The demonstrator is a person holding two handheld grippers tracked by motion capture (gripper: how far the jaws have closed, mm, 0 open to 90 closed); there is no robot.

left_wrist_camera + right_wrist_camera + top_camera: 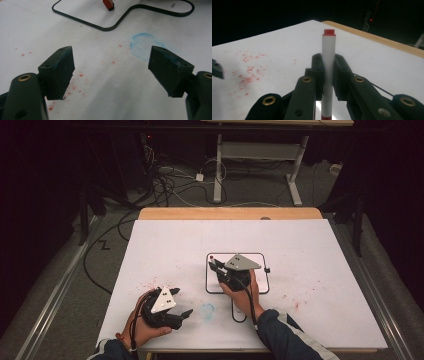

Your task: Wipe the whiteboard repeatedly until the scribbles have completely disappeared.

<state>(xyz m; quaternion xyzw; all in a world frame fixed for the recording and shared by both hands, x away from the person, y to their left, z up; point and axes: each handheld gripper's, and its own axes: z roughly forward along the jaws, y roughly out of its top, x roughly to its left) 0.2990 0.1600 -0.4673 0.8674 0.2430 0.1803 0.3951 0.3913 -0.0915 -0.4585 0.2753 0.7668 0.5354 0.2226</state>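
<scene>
White plastic, red-tipped, the marker (328,72) stands clamped between the right gripper (328,75)'s closed jaws over the black wire frame (266,279). That smooth barrel might slip or smear ink across the table (320,250). Left gripper (111,72) rests wide open, empty, near the table's front edge.

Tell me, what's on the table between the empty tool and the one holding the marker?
A faint blue scribbled ring on the white sheet, plus red specks beside the left tool. The high view shows it lying short of the right tool and marker.
</scene>
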